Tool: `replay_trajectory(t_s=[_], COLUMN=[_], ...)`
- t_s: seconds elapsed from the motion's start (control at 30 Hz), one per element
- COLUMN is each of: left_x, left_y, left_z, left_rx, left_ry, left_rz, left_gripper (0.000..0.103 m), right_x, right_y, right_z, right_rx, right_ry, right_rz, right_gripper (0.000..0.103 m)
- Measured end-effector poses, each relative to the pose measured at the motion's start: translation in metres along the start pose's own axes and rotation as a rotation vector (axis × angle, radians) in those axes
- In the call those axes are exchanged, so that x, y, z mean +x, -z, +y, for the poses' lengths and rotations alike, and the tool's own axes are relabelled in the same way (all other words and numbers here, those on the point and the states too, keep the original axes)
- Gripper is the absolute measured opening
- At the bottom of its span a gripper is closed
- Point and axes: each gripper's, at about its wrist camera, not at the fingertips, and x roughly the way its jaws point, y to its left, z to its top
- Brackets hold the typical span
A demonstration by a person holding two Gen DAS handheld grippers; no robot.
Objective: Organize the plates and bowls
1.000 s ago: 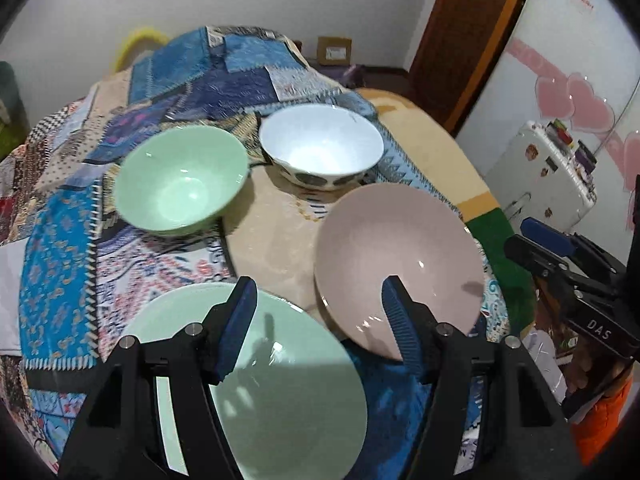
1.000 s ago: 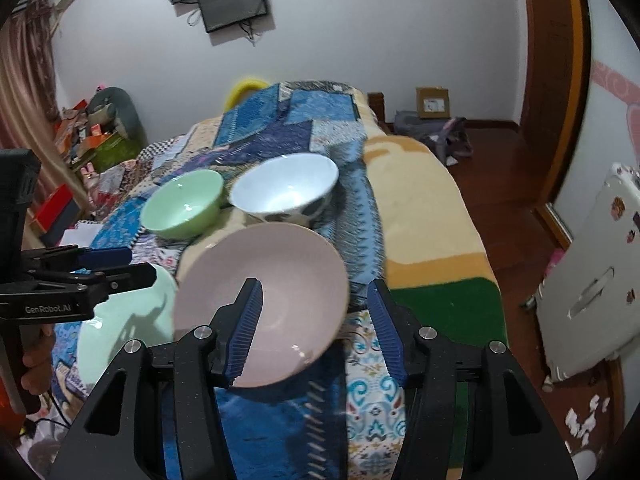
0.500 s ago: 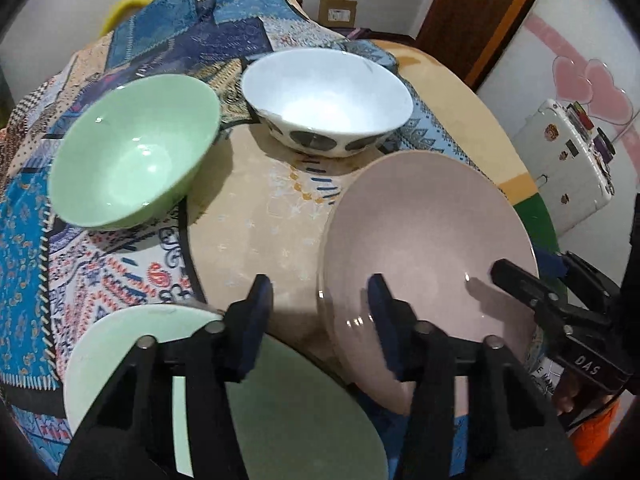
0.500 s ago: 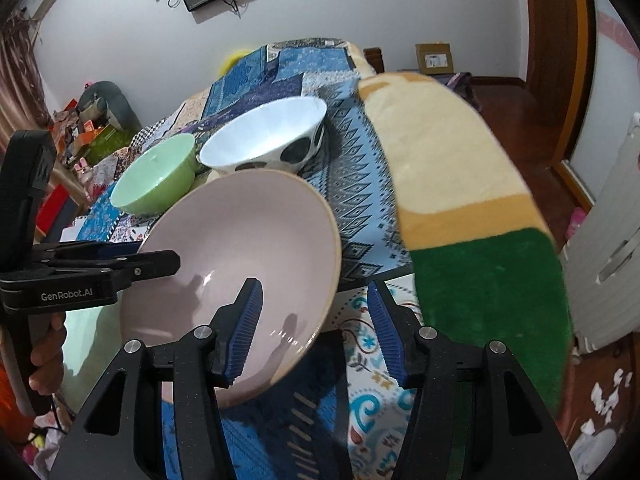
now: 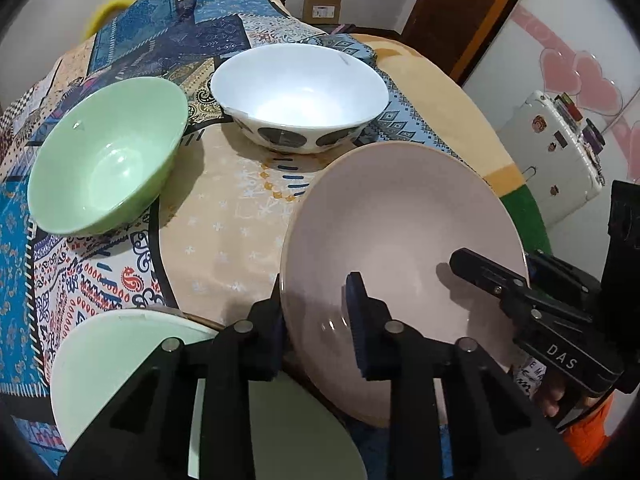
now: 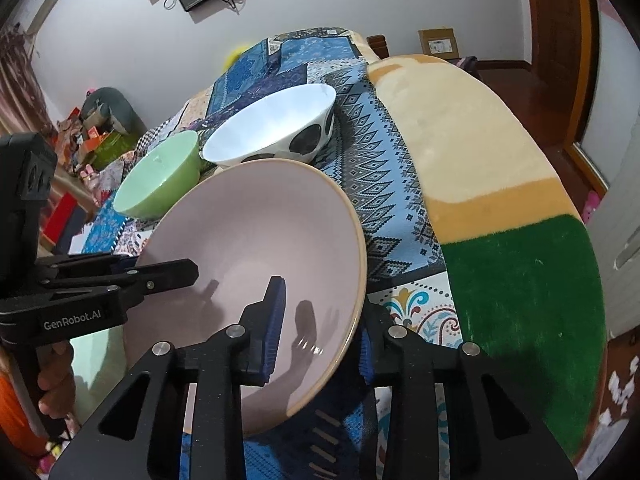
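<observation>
In the left wrist view, the left gripper (image 5: 316, 320) straddles the left rim of the pink plate (image 5: 404, 220): one finger is outside the rim, the other lies inside over the plate. The jaws stand apart with the rim between them, and I cannot tell if the pads already press on it. The plate fills the centre and the 3 o'clock side. The right gripper (image 5: 476, 268) enters from 4 o'clock and sits on the opposite rim of the same plate. At 9 o'clock stands the green bowl (image 5: 108, 160), and at 12 o'clock the white bowl (image 5: 300, 92) with dark spots, just beside the plate's far rim. At 7 o'clock lies the green plate (image 5: 120, 352), partly hidden under the left gripper. All rest on a patterned blanket (image 5: 224, 216).

In the right wrist view, the right gripper (image 6: 320, 328) has its jaws apart around the pink plate's (image 6: 256, 248) near right rim, one finger inside and one under the edge. The left gripper (image 6: 176, 272) reaches onto the plate from 9 o'clock. The green bowl (image 6: 160, 180) is at 10 o'clock and the white bowl (image 6: 272, 124) at 11 o'clock, both behind the plate. The blanket (image 6: 480, 160) runs to 3 o'clock.
</observation>
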Motion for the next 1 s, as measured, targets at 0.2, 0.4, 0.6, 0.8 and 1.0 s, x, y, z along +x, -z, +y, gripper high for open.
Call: replay_trajectory(t_s=[0.2, 0.4, 0.6, 0.8, 1.0], left_x=[-0.018, -0.053, -0.089, -0.124, -0.154], left_y=[0.004, 0.011, 0.022, 0.036, 0.052], left_z=[-0.001, -0.001, 0.004, 0.019, 0.041], left_rx=[-0.026, -0.028, -0.03, -0.049, -0.075], left_ry=[0.02, 0.028, 0.023, 0.012, -0.008], left_rz=[-0.013, -0.071, -0.126, -0.173, -0.216], left_gripper=[0.027, 0.027, 0.027, 0.027, 0.027], right_x=[-0.014, -0.033, -0.051, -0.056, -0.054], right_y=[-0.002, -0.008, -0.012, -0.016, -0.018], right_z=[0.007, 0.023, 0.048, 0.074, 0.104], right_rx=[0.004, -0.017, -0.052, -0.094, -0.136], right_ry=[0.004, 0.003, -0.009, -0.025, -0.046], right_rz=[-0.019, -0.062, -0.107, -0.128, -0.135], right_gripper=[0.029, 0.029, 0.029, 0.029, 0.029])
